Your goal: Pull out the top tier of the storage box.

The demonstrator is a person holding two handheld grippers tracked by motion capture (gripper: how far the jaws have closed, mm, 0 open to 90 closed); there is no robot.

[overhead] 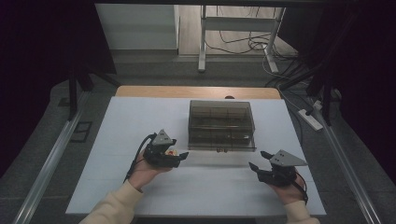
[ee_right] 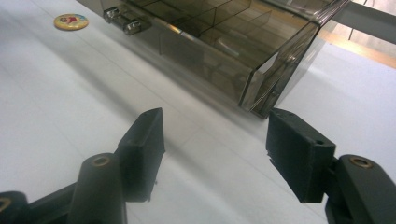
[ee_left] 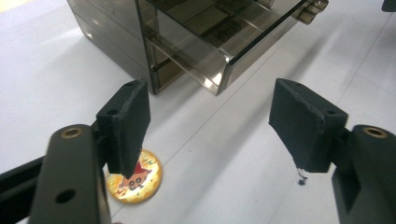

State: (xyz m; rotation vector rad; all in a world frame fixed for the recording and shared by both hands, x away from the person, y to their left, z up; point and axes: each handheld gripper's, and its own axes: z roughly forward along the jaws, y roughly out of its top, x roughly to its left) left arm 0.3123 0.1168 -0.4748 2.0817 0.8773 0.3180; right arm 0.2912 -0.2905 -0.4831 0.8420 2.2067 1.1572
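I hold both the left gripper [ee_left: 210, 126] and right gripper [ee_right: 215, 154] open, empty; the badge [ee_left: 135, 177] lies on the table [overhead: 116, 186], not yet in the smoky drawer box [overhead: 222, 123].

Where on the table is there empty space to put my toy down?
The white table is bare along its left side, beyond the left gripper, and in the middle front strip between that and the right gripper. It is crowded at the smoky drawer box and just left of its front, where the round badge lies.

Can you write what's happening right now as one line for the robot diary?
left gripper: open, over badge | right gripper: open, empty | drawer box: drawer pulled out | badge: on table
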